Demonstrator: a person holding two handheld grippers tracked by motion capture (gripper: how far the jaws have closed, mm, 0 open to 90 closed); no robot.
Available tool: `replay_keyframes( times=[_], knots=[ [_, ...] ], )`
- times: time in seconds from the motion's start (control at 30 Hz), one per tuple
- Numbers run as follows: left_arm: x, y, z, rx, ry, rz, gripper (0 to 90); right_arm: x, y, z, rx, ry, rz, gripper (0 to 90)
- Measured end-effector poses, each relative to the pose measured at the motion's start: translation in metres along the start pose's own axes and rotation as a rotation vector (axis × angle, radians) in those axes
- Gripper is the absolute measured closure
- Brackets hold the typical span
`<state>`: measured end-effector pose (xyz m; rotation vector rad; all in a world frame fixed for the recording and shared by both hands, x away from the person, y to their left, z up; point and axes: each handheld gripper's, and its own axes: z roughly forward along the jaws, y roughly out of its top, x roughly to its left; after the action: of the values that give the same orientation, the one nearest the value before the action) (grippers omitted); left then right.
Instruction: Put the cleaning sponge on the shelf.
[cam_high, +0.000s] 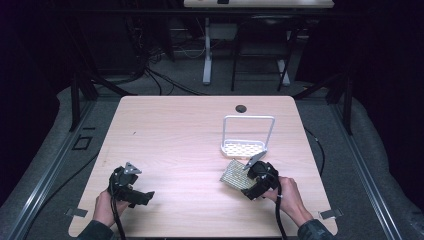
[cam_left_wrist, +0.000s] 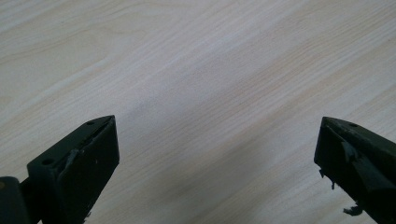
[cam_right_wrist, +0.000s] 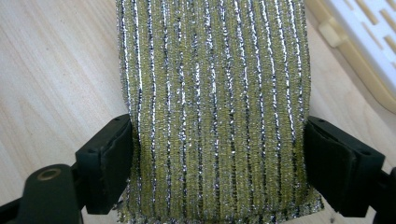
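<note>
Pale wood counter (cam_high: 190, 150) in a dark room w/ cables and desk legs beyond; near-right, the right gripper (cam_high: 248, 179) has its jaws set either side of a yellow-green, silver-striped scrub pad (cam_high: 236, 176), pressing its edges, so it looks grasped, w/ the pad's stripes running straight away from the gripper along its reach. Just beyond the pad, far-right of it, sits a white slotted tray (cam_high: 243, 148) w/ a tall wire handle, nothing in it as far as I can see; any move there is prob. short and forward. Left gripper (cam_high: 142, 197), near-left and well apart from both, is released, jaws wide over bare wood.
</note>
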<state>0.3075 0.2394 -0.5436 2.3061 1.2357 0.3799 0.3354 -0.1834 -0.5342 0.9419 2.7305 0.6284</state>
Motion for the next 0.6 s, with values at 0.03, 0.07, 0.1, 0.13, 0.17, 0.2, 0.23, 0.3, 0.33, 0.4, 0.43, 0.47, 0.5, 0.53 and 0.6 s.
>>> replay_keyframes(
  times=[0.03,0.07,0.1,0.13,0.17,0.2,0.23,0.3,0.33,0.4,0.43,0.47,0.5,0.53,0.6],
  knots=[
    [0.000,0.000,0.000,0.000,0.005,0.006,0.0,-0.001,0.000,-0.002,0.003,-0.005,-0.001,16.2],
    [-0.001,0.000,0.000,0.000,0.001,0.004,0.0,-0.001,-0.001,-0.003,-0.001,-0.010,0.002,16.3],
    [-0.001,0.000,0.000,0.002,0.002,0.004,0.0,-0.002,-0.001,-0.005,-0.003,-0.009,0.000,16.3],
    [-0.001,0.000,-0.001,0.002,0.004,0.004,0.0,-0.002,-0.001,-0.006,-0.010,-0.014,-0.001,16.5],
    [-0.001,0.000,-0.001,0.002,0.004,0.004,0.0,-0.003,-0.001,-0.007,-0.013,-0.015,0.008,16.5],
    [-0.001,0.000,-0.001,0.001,0.004,0.003,0.0,-0.003,-0.001,-0.008,-0.015,-0.016,0.016,16.6],
    [-0.001,0.000,-0.001,0.002,0.005,0.004,0.0,-0.004,-0.002,-0.009,-0.017,-0.021,0.016,16.7],
    [-0.001,0.000,-0.001,0.001,0.005,0.004,0.0,-0.005,-0.002,-0.010,-0.015,-0.024,0.025,17.1],
    [-0.001,0.000,-0.001,0.002,0.004,0.005,0.0,-0.004,-0.002,-0.010,-0.018,-0.026,0.034,17.2],
    [-0.001,0.000,-0.001,0.001,0.003,0.004,0.0,-0.006,-0.002,-0.011,-0.017,-0.031,0.034,17.4],
    [-0.001,0.000,-0.001,0.001,0.004,0.004,0.0,-0.006,-0.002,-0.011,-0.018,-0.036,0.038,17.4],
    [-0.001,0.000,-0.001,0.001,0.004,0.004,0.0,-0.006,-0.002,-0.012,-0.018,-0.035,0.041,17.4],
    [0.000,0.000,-0.001,0.001,0.004,0.004,0.0,-0.007,-0.002,-0.012,-0.021,-0.035,0.041,17.6],
    [0.000,0.000,-0.001,0.002,0.005,0.004,0.0,-0.007,-0.002,-0.013,-0.019,-0.037,0.041,17.7],
    [0.000,-0.001,-0.001,-0.001,0.008,0.001,0.0,-0.008,-0.002,-0.014,-0.022,-0.043,0.047,18.1]
  ],
)
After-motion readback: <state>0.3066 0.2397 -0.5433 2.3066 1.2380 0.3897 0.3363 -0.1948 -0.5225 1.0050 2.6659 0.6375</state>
